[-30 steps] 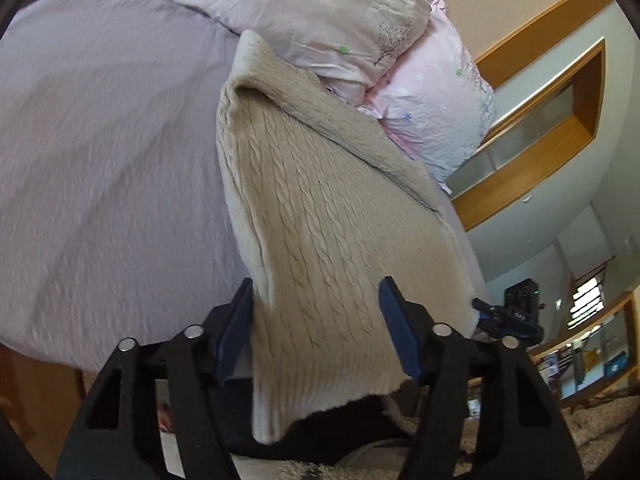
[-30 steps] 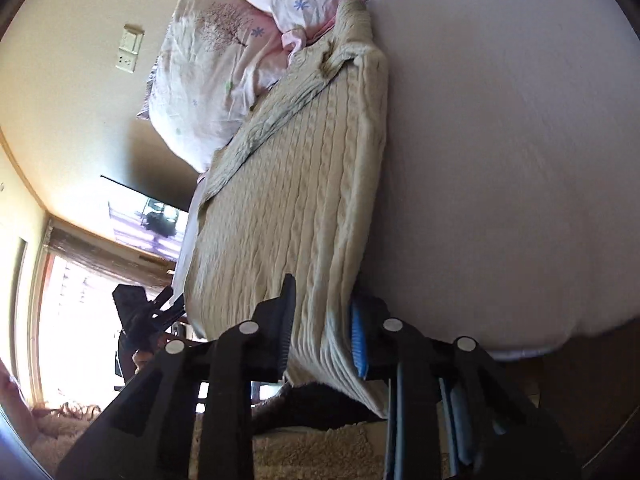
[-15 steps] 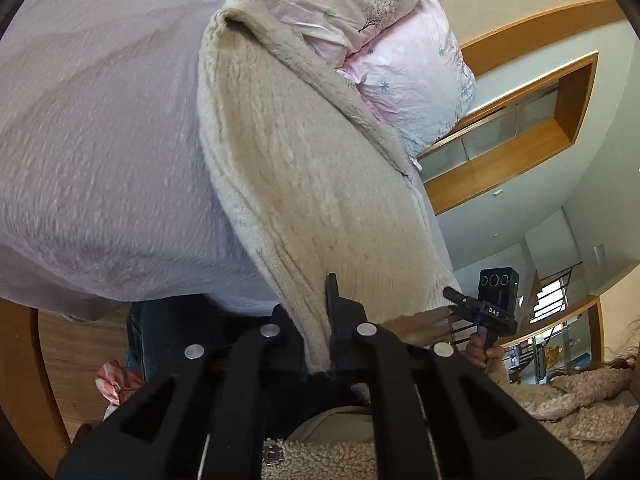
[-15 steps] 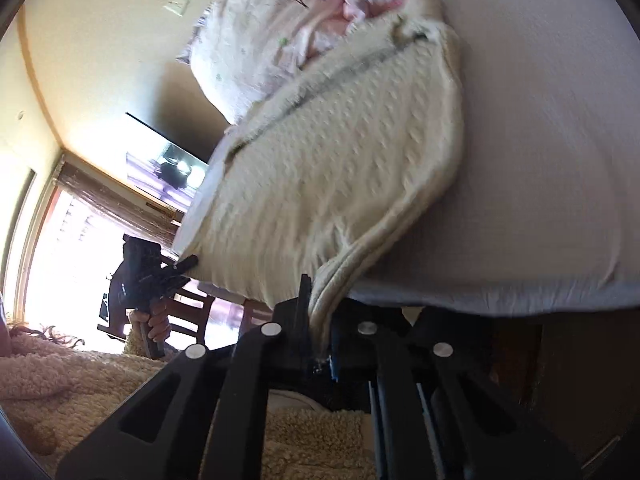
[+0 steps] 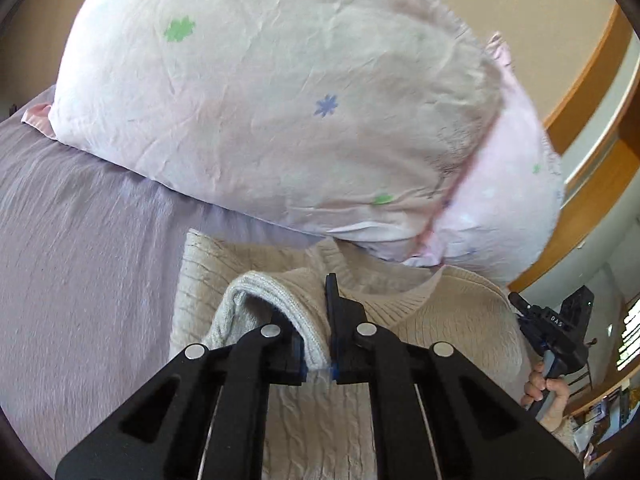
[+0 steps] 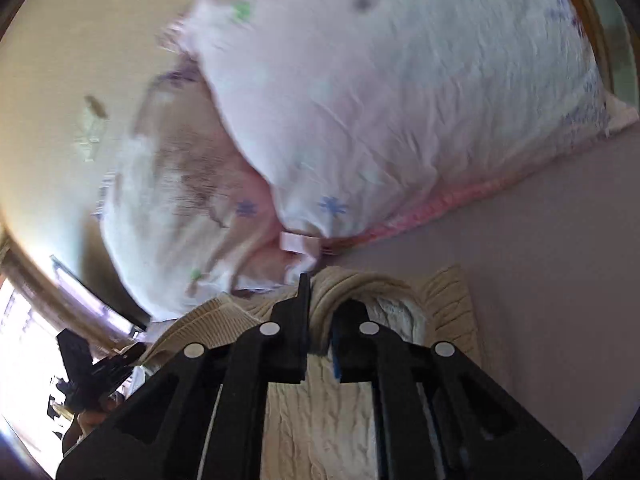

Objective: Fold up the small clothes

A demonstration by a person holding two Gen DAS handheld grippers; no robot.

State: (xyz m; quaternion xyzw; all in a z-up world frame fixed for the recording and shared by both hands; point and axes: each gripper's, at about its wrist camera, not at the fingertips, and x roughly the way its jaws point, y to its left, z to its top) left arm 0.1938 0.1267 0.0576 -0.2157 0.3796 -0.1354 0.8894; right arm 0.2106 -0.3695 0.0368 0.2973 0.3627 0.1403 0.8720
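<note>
A beige cable-knit sweater [image 5: 452, 332] lies on the lilac bed sheet [image 5: 80, 264], its far end just under the pillows. My left gripper [image 5: 316, 320] is shut on the sweater's bottom hem, carried over the sweater's body near its far end. In the right wrist view my right gripper [image 6: 320, 312] is shut on the other hem corner of the sweater [image 6: 320, 420], likewise held over the body near the pillows. The right gripper also shows at the right edge of the left wrist view [image 5: 556, 328]; the left one shows at the left edge of the right wrist view [image 6: 92, 368].
Two pink flowered pillows [image 5: 280, 100] are stacked at the head of the bed, right ahead of both grippers; they also fill the right wrist view [image 6: 380, 100]. A beige wall [image 6: 80, 40] stands behind. Wooden trim [image 5: 592, 92] runs at the right.
Both grippers closed on the sweater's hem at the bed's near edge, then carried it forward over the sweater toward the pillows, folding it over itself.
</note>
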